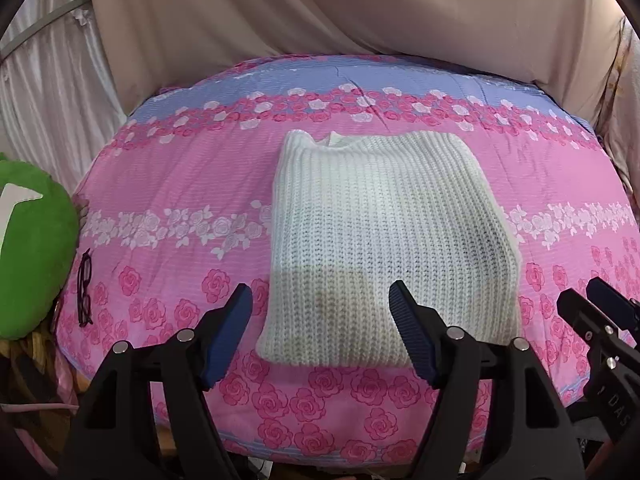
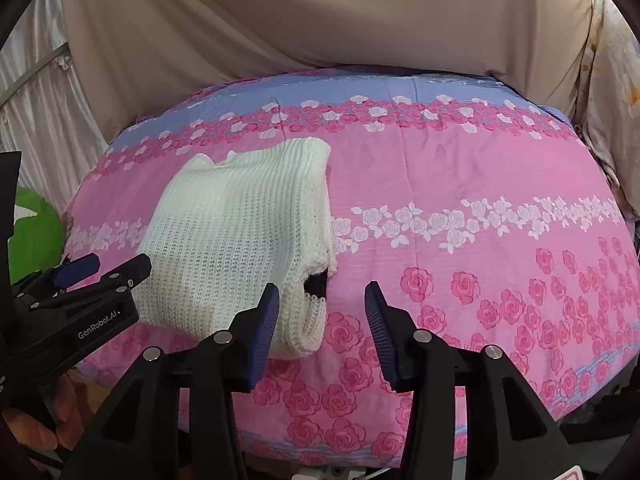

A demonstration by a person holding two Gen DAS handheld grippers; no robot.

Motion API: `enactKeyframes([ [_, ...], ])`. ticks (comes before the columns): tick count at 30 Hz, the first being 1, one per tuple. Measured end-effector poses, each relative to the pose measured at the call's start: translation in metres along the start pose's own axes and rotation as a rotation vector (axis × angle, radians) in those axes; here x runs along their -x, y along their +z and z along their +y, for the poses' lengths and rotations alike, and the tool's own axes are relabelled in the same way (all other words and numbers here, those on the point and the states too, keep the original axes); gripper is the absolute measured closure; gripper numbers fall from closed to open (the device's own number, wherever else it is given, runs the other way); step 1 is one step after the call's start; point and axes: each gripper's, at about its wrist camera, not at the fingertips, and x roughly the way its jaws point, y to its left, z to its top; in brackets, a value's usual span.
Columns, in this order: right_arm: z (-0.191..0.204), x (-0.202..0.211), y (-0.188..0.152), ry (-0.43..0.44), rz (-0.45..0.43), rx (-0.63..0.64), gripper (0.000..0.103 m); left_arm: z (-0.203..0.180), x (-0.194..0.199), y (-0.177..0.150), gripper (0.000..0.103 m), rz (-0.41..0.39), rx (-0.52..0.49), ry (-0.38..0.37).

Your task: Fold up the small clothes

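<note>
A white knitted sweater (image 1: 384, 232) lies folded into a rectangle on the pink rose-print bedspread (image 1: 180, 184). It also shows in the right wrist view (image 2: 240, 236), with a dark opening at its near right corner. My left gripper (image 1: 320, 308) is open and empty, held just above the sweater's near edge. My right gripper (image 2: 320, 304) is open and empty, near the sweater's near right corner. The right gripper also shows at the right edge of the left wrist view (image 1: 596, 300). The left gripper also shows at the left of the right wrist view (image 2: 104, 268).
A green plush cushion (image 1: 32, 248) sits off the bed's left side. A pair of dark glasses (image 1: 85, 288) lies near the bed's left edge. Beige draped cloth (image 1: 340, 12) hangs behind the bed. Pink bedspread stretches right of the sweater (image 2: 480, 208).
</note>
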Motion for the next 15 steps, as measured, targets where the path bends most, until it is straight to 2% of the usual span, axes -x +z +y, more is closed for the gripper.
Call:
enactKeyframes([
  [8,0.010,-0.002,-0.011,-0.034,0.012,-0.010,0.054,0.001,-0.001,-0.014,0.035,-0.002,0.032,0.044],
  [15,0.017,0.001,-0.016,-0.054,-0.003,-0.029,0.053,-0.003,0.003,-0.019,0.035,-0.016,0.007,0.047],
])
